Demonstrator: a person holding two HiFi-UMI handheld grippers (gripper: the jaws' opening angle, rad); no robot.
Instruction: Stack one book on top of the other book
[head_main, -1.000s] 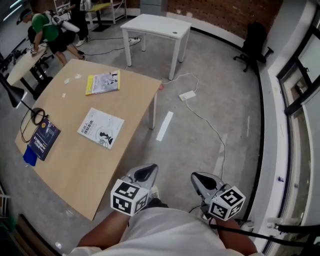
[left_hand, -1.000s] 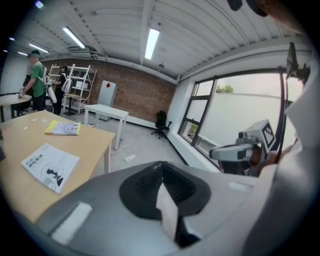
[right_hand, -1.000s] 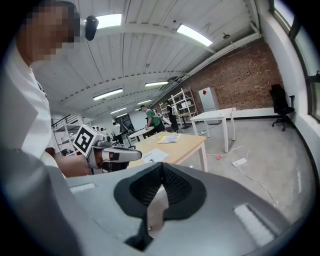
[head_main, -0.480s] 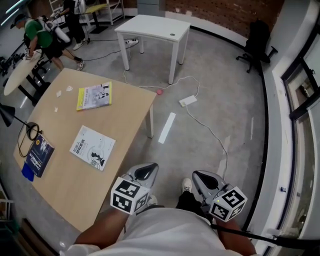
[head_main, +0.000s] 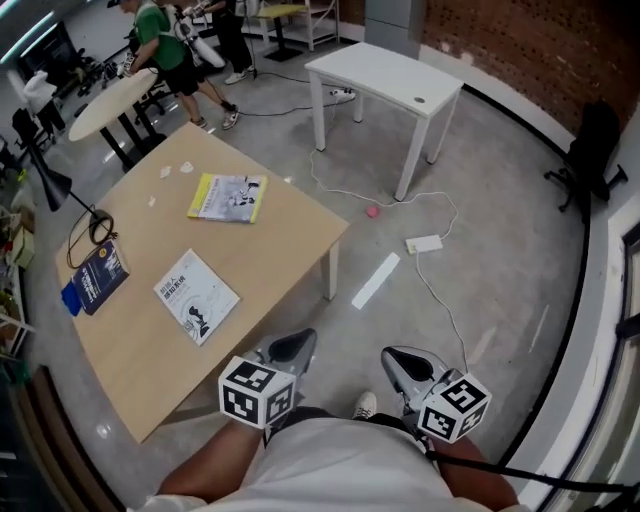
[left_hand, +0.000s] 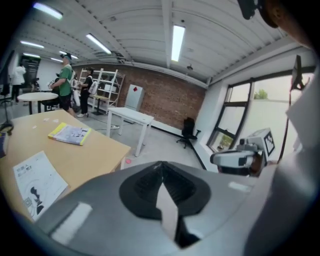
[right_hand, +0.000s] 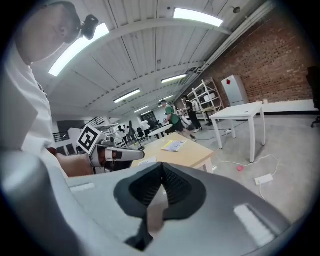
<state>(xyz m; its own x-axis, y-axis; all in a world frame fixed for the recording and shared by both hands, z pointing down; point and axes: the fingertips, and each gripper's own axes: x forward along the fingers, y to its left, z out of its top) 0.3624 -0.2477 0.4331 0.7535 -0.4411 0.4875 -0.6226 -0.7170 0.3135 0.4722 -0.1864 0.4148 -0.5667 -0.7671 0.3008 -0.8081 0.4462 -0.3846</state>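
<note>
1. Left gripper (head_main: 292, 346), down around 6 o'clock in the head view and off the table: jaws pressed together, nothing in them.
2. Right gripper (head_main: 398, 360), just beside it at 3 o'clock: same deal, closed and empty.
3. White book (head_main: 196, 296) lies flat on the wooden table (head_main: 290, 235), about 10 o'clock from the left gripper.
4. Yellow-edged book (head_main: 228, 197) sits apart from it, roughly 12 o'clock of the white one.
5. Dark blue book (head_main: 100, 279) is at 9 o'clock of the white book, near the table edge.
</note>
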